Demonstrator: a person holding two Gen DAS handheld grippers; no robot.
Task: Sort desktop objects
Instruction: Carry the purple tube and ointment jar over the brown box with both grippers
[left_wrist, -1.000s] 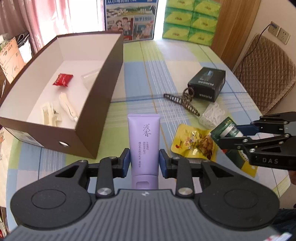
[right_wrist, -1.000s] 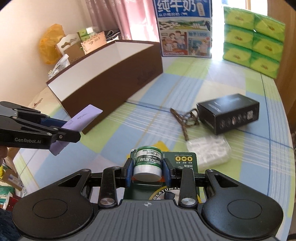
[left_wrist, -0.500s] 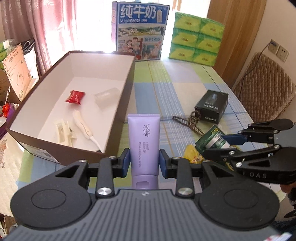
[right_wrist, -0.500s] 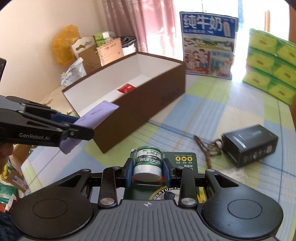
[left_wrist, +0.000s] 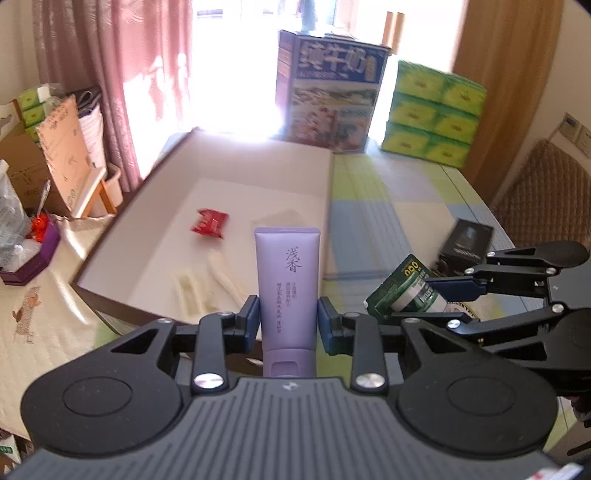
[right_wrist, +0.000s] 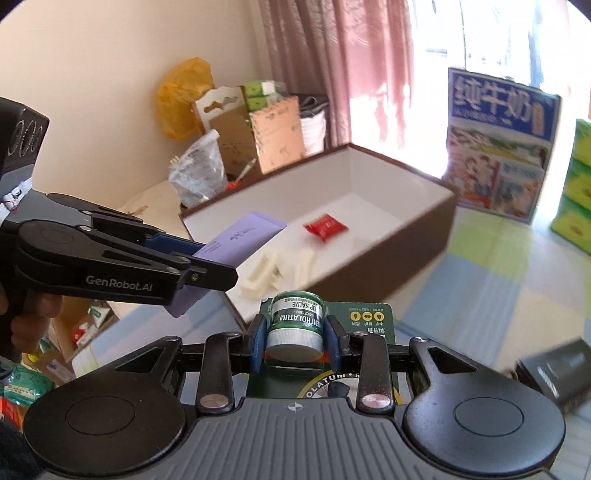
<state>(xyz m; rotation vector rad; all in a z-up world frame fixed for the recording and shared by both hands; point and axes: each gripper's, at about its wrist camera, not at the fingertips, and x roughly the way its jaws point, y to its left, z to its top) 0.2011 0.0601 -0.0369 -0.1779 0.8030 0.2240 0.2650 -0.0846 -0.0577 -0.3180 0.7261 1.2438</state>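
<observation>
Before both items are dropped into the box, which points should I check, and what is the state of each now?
1. Left gripper holds purple tube: ok.
2. Right gripper holds salve pack: ok.
3. Tube over the box opening: ok in the right wrist view.
4. Salve over the opening: not ok, short of the near wall.
5. Free floor in the box beside the red packet: ok.
6. Grippers apart: ok.

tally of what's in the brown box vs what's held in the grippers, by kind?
In the brown box:
red packet: 1
clear plastic piece: 1, blurred
white plastic pieces: 2 or 3, blurred
Held:
purple tube, left gripper: 1
green lip salve pack, right gripper: 1
Total: 6 or 7
</observation>
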